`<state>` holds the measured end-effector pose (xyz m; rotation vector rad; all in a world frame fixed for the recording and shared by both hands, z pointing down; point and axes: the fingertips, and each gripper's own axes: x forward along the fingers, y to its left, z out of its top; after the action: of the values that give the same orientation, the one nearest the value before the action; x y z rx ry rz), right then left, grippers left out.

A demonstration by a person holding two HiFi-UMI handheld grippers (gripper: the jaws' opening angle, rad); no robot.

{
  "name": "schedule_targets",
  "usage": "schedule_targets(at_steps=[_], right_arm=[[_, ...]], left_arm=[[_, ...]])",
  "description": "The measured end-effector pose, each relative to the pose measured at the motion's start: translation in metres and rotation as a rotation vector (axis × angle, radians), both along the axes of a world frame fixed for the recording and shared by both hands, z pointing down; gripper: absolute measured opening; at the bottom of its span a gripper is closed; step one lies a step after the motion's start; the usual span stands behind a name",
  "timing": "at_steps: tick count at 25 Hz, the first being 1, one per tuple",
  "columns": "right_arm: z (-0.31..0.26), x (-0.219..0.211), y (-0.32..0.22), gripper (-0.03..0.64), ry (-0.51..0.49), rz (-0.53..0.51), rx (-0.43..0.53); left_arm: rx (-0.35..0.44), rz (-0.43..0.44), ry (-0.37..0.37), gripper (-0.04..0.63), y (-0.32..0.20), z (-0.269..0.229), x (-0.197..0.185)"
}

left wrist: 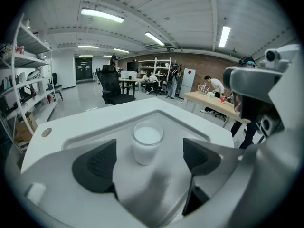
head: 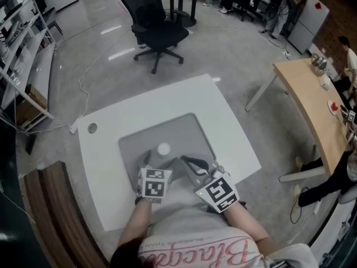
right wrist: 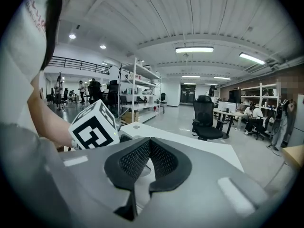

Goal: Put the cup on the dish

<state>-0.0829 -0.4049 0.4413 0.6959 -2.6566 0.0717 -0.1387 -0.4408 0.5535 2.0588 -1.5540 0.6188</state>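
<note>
A small white cup (head: 163,148) stands upright on the grey dish (head: 189,127), a shallow tray lying on the white table (head: 128,105). In the left gripper view the cup (left wrist: 147,141) stands on the dish (left wrist: 171,120) just ahead of my left gripper (left wrist: 148,160). Its jaws are wide open, and neither of the dark pads (left wrist: 97,165) touches the cup. My left gripper (head: 160,159) is at the dish's near edge. Beside it, my right gripper (head: 187,161) is shut, its fingertips (right wrist: 148,158) meeting with nothing between them.
A black office chair (head: 156,29) stands on the floor beyond the table. A wooden desk (head: 312,110) is at the right and metal shelves (head: 22,54) at the left. The white table has a round cable hole (head: 92,128) near its left corner.
</note>
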Motion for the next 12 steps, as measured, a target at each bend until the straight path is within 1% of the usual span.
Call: schedule_targets(at_steps=[4, 6, 8, 10, 11, 12], right_arm=[[-0.007, 0.002, 0.003, 0.002, -0.017, 0.012, 0.013], [-0.011, 0.001, 0.006, 0.001, -0.028, 0.011, 0.027], [-0.013, 0.001, 0.009, 0.002, -0.033, 0.009, 0.042], [-0.014, 0.001, 0.012, 0.0, -0.035, 0.01, 0.051], [-0.014, 0.001, 0.014, 0.0, -0.036, 0.012, 0.054], [-0.015, 0.002, 0.016, 0.0, -0.037, 0.015, 0.057]], left_arm=[[0.071, -0.03, 0.01, 0.436, 0.02, -0.028, -0.01], [0.108, -0.054, 0.001, 0.43, 0.032, -0.04, -0.019], [0.149, -0.083, -0.016, 0.403, 0.043, -0.052, -0.028], [0.217, -0.147, -0.037, 0.316, 0.053, -0.07, -0.04], [0.27, -0.199, -0.042, 0.252, 0.057, -0.081, -0.048], [0.324, -0.255, -0.036, 0.133, 0.062, -0.092, -0.057]])
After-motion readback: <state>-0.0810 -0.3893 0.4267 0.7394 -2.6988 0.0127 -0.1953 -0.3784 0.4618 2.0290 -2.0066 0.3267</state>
